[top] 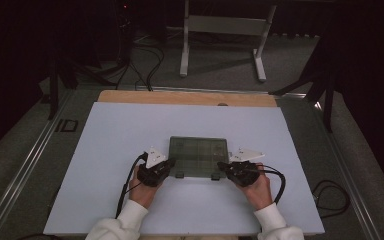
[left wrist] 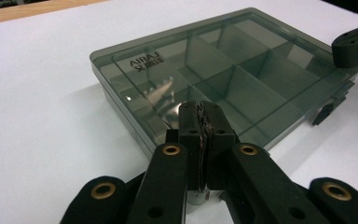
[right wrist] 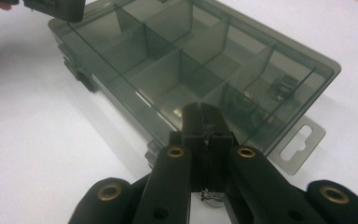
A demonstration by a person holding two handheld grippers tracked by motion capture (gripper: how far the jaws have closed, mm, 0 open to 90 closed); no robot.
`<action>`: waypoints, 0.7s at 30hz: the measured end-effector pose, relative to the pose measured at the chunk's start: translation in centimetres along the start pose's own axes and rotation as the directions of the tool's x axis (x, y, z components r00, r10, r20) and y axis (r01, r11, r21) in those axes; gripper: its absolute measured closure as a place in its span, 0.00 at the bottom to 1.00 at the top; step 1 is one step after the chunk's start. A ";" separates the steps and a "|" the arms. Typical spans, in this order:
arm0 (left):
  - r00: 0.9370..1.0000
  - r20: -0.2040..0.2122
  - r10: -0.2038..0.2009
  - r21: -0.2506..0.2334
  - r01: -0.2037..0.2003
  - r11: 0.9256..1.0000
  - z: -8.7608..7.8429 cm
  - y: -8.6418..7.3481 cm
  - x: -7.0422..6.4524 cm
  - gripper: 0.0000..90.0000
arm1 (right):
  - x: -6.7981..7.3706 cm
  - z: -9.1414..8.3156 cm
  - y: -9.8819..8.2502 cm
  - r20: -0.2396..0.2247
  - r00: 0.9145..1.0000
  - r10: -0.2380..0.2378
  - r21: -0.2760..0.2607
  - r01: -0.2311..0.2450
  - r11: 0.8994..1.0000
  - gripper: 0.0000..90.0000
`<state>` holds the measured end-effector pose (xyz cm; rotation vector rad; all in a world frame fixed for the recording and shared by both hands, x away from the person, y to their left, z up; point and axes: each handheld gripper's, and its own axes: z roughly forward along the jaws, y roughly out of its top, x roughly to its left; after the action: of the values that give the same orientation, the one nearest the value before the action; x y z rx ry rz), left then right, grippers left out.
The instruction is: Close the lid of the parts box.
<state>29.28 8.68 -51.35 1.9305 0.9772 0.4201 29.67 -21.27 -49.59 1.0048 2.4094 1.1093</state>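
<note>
A smoky see-through compartment box (top: 198, 156) lies flat on the white table, its lid down. My left gripper (top: 171, 164) is at the box's front left corner, jaws shut with nothing between them; its tip (left wrist: 199, 108) sits over the lid edge of the box (left wrist: 223, 79). At the front right corner my right gripper (top: 221, 166) is shut as well, its tip (right wrist: 200, 110) above the front rim of the box (right wrist: 191, 60). A few small dark parts lie in a right-hand compartment (right wrist: 282, 86). The box's hang tab (right wrist: 300, 142) sticks out beside that end.
The white sheet (top: 130, 130) covers the table, with a wooden strip (top: 185, 97) along the far edge. Two front latches (top: 180, 176) jut from the box towards me. Cables trail from both grippers, and a metal stand (top: 225, 30) is on the floor beyond.
</note>
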 end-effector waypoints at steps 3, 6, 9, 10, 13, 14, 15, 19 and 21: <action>1.000 -0.003 0.022 0.006 -0.022 1.000 0.1 -0.2 -0.3 0.98 | 0.0 0.0 -0.1 0.002 1.000 -0.004 -0.004 0.004 1.000 1.00; 1.000 -0.016 0.027 0.001 -0.027 1.000 0.2 -0.3 -0.5 0.99 | 0.1 0.0 -0.3 0.004 1.000 0.002 -0.011 -0.002 1.000 1.00; 1.000 -0.013 0.019 -0.004 -0.019 1.000 0.1 -0.5 -0.5 0.99 | 0.0 0.0 -0.5 -0.005 1.000 0.018 -0.024 -0.018 1.000 1.00; 1.000 -0.015 0.021 -0.004 -0.021 1.000 0.1 -0.5 -0.6 1.00 | -0.1 0.0 -0.6 -0.012 0.999 0.032 -0.033 -0.033 0.999 1.00; 1.000 -0.018 0.020 -0.004 -0.020 1.000 0.0 -0.6 -0.6 1.00 | -0.1 0.0 -0.7 -0.014 0.999 0.036 -0.037 -0.037 0.999 1.00; 1.000 -0.020 0.018 -0.007 -0.018 1.000 0.0 -0.6 -0.6 1.00 | -0.1 0.0 -0.7 -0.013 0.999 0.036 -0.038 -0.036 0.999 1.00; 1.000 -0.022 0.016 -0.010 -0.016 1.000 0.0 -0.6 -0.7 1.00 | -0.1 0.0 -0.7 -0.014 0.999 0.034 -0.041 -0.035 0.999 1.00; 1.000 0.001 0.001 -0.005 -0.001 1.000 0.0 -0.5 -0.5 0.98 | 0.1 0.1 -0.7 -0.016 0.999 0.030 -0.049 -0.031 0.998 1.00; 1.000 0.016 -0.006 0.002 0.006 1.000 -0.1 -0.4 -0.4 0.96 | 0.2 0.1 -0.6 -0.015 1.000 0.022 -0.043 -0.022 0.999 0.97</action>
<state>28.80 8.55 -51.65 1.9296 0.9733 0.3997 29.31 -21.37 -50.14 1.0154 2.3803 1.1745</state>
